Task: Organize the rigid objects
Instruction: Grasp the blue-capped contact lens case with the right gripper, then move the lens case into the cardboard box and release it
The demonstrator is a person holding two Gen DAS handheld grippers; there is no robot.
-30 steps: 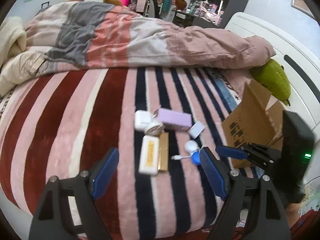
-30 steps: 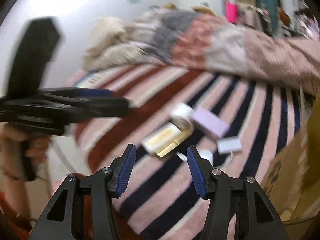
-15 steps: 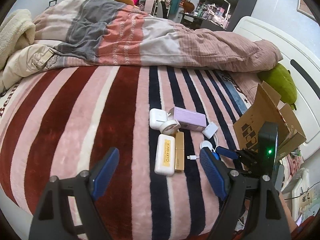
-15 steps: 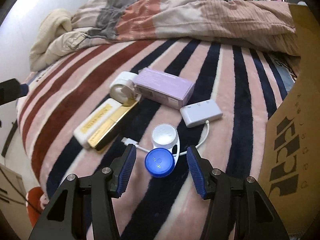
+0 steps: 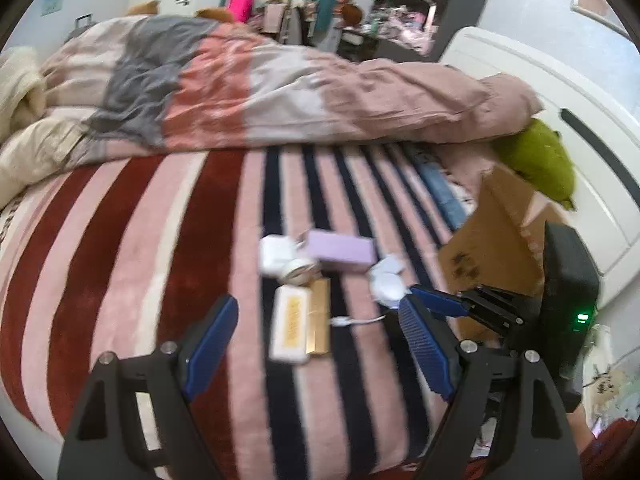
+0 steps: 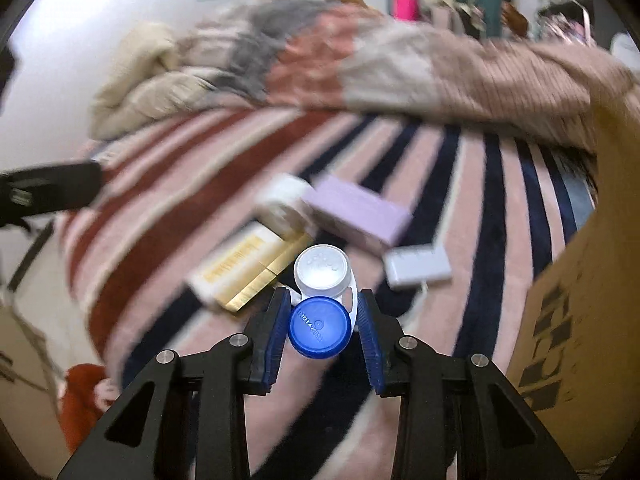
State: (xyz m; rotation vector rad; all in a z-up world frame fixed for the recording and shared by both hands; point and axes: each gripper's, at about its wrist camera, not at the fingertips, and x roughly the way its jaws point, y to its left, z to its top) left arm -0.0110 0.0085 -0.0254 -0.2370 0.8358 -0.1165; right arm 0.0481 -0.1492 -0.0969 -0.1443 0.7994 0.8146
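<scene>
Bed point(image 5: 132, 248) covered by a blanket striped red, pink and navy. Bunched duvet point(image 5: 280, 100) at 12 o'clock. Near centre, a cluster: lilac box point(image 5: 340, 246), white charger point(image 5: 274, 250) just beside it at 9 o'clock, tape roll point(image 5: 298, 273), cream box point(image 5: 291, 322) against a gold box point(image 5: 320, 318), and a white adapter point(image 6: 416, 268). Cardboard box point(image 5: 492, 248) at 3 o'clock; green plush point(image 5: 540, 160) beyond it.

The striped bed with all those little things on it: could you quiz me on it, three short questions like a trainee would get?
1. True or false: the right gripper is closing around the contact lens case.
2. Which lies nearest the cardboard box? A purple box B white adapter C gold box
3. What colour is the case's nearer cap?

Key: 1 true; 2 B; 3 blue.
</scene>
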